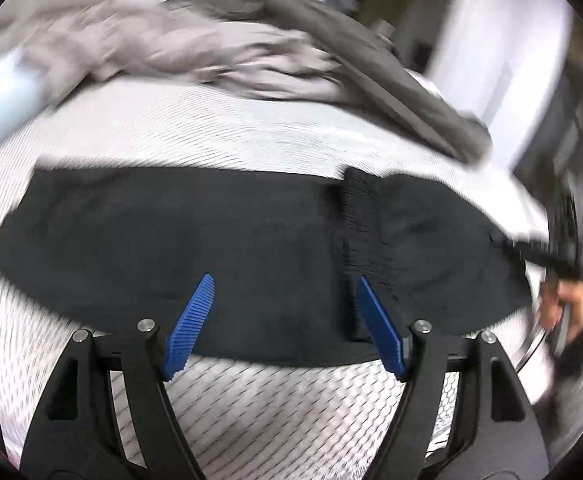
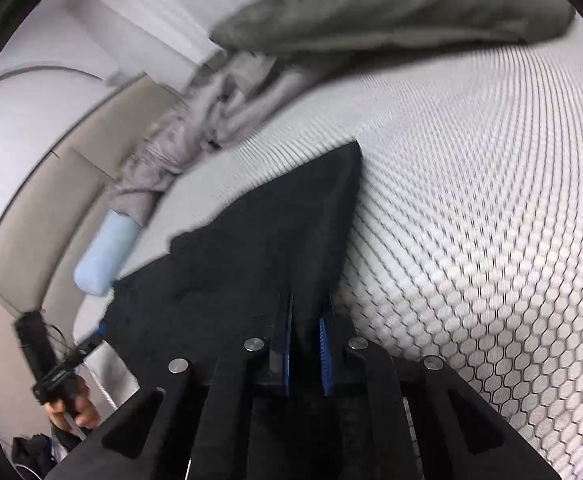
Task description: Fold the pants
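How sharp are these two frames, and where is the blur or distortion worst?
Left wrist: heavy motion smear on the grey clothes and right edge; black pants soft, left gripper crisp. Right wrist: gripper sharp, mattress pattern streaked and fisheye-bent.

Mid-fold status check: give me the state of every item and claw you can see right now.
Black pants: lying flat across the bed, one end lifted.
Left claw: open, empty, above the pants.
Right claw: shut on the pants.
Grey bedding: crumpled behind.

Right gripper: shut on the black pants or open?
Shut on the black pants: right gripper's blue pads pinch the dark fabric, jaws nearly together.
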